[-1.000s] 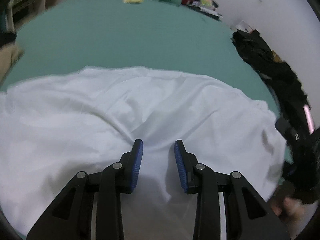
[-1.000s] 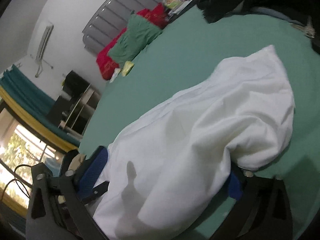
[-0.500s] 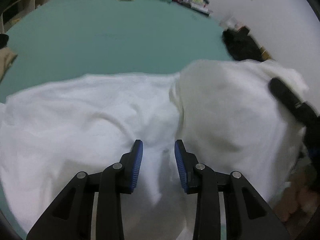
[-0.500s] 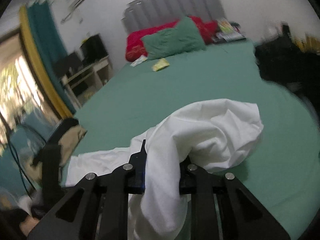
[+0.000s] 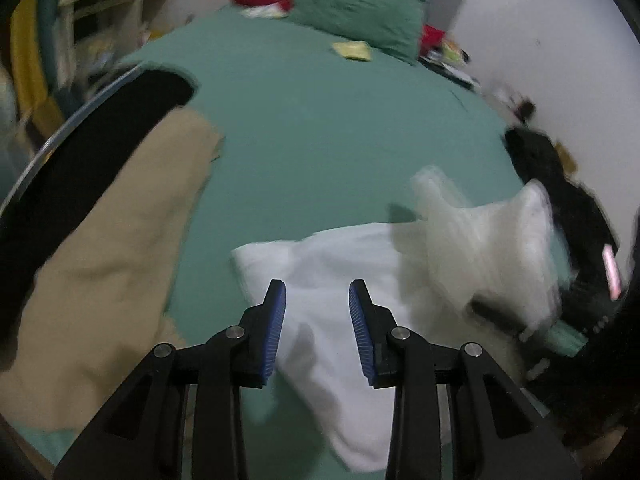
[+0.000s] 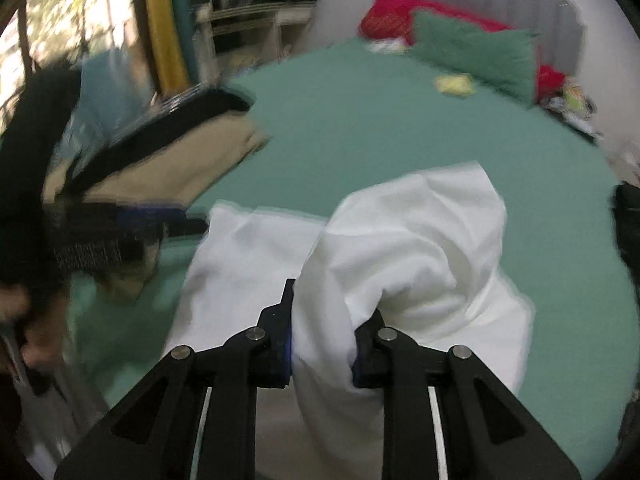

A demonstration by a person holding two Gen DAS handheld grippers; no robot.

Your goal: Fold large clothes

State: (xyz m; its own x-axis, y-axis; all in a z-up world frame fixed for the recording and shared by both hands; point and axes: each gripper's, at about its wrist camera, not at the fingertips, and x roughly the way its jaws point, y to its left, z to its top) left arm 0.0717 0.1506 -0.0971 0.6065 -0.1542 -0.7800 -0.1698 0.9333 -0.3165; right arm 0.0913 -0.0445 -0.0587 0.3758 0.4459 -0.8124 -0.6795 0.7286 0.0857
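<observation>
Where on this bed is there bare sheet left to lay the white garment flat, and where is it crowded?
The green sheet lies bare across the middle, between the white garment and the green pillow. Crowded: the tan and black clothes on the left edge, the black clothes on the right edge, and a small yellow item near the pillow.

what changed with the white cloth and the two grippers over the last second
The right gripper closed on a bunch of the large white cloth, which had only lain between its wide jaws, then lifted and carried it across the green bedsheet; the spread cloth is now gathered. Its jaws are easing slightly, cloth between them. The left gripper swung towards the tan garment, open and empty as before.
</observation>
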